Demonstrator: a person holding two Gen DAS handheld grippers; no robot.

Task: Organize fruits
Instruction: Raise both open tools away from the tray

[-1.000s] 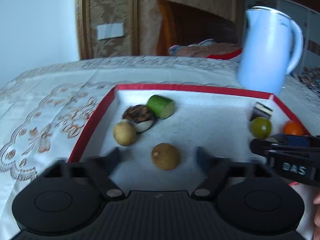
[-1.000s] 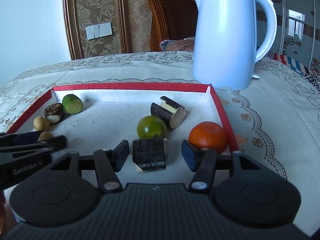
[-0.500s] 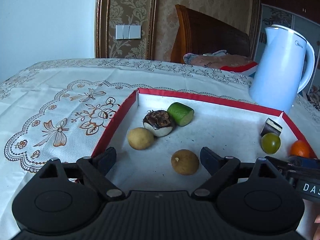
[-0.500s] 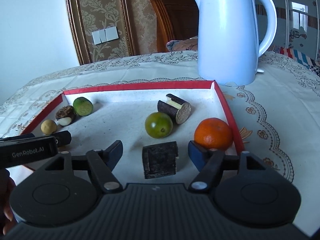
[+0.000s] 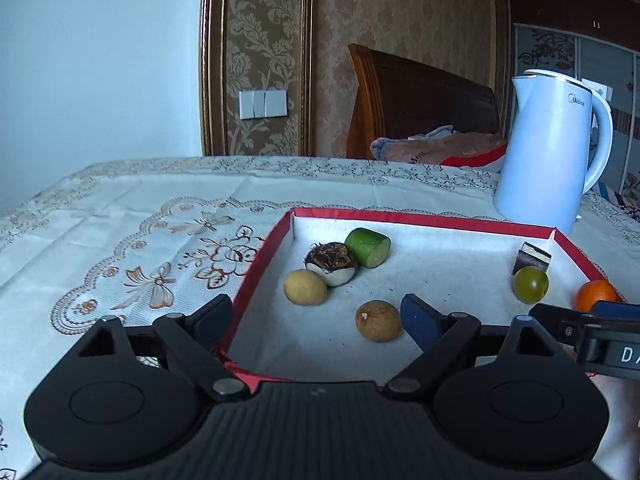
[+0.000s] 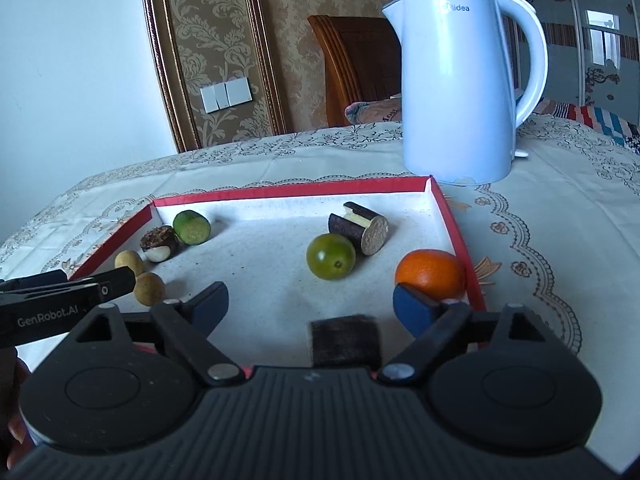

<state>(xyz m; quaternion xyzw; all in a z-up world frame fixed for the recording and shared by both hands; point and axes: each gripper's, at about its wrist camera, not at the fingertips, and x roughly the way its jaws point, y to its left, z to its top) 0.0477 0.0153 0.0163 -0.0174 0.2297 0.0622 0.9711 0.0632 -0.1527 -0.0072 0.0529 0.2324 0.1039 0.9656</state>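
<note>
From the left wrist, the left tool [image 5: 316, 316] stands with its jaws wide apart and empty over the near left corner of the red-rimmed tray [image 5: 420, 220]. A brown longan [image 5: 378, 321] lies just beside its right finger, a paler one [image 5: 305, 287] further back, near a cut cucumber piece [image 5: 368, 242].

From the right wrist, the right tool [image 6: 310, 304] is opening; a dark block [image 6: 345, 341] sits loose between its jaws, touching neither. An orange [image 6: 431, 267] lies just behind its right finger, a green fruit [image 6: 331, 256] near it. A white kettle [image 6: 456, 88] stands on the table beyond.
</note>
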